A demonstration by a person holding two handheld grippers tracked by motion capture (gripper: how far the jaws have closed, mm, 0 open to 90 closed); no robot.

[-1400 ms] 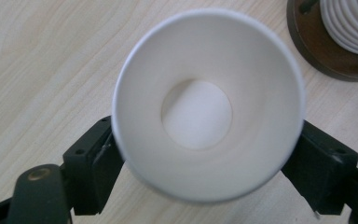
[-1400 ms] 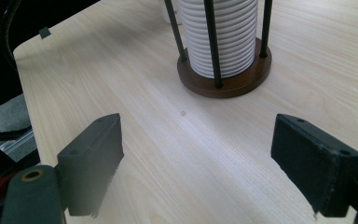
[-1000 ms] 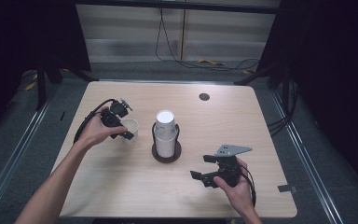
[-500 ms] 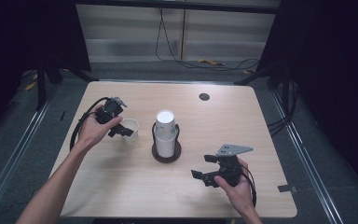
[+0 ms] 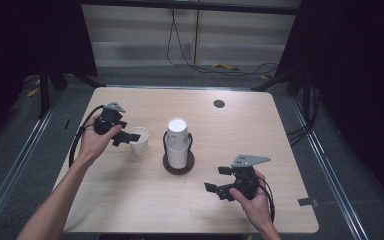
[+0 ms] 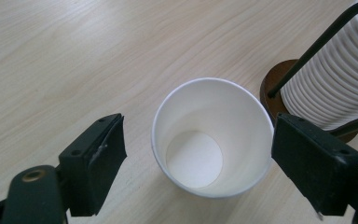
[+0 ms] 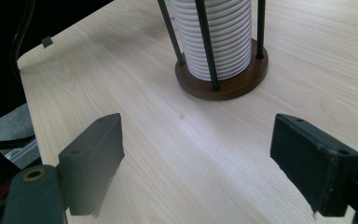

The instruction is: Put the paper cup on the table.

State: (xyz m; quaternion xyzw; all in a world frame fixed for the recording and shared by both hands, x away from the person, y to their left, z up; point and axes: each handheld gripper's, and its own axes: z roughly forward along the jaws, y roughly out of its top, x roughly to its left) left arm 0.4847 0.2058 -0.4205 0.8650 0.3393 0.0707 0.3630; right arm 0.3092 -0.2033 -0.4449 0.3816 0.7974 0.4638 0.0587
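- Here the single paper cup (image 5: 139, 140) stands upright on the table (image 5: 130, 200), left of the cup stack (image 5: 178, 142) in its wire holder (image 5: 178, 166).
- The left gripper (image 5: 128, 136) hangs over the cup, jaws wide; in the left gripper view both pads seem clear of the rim.
- The right gripper (image 5: 219, 181) rests near the front edge, jaws wide and empty.
- Bare wood lies between holder and right gripper.
- Grey floor, cables and dark curtains surround the table.
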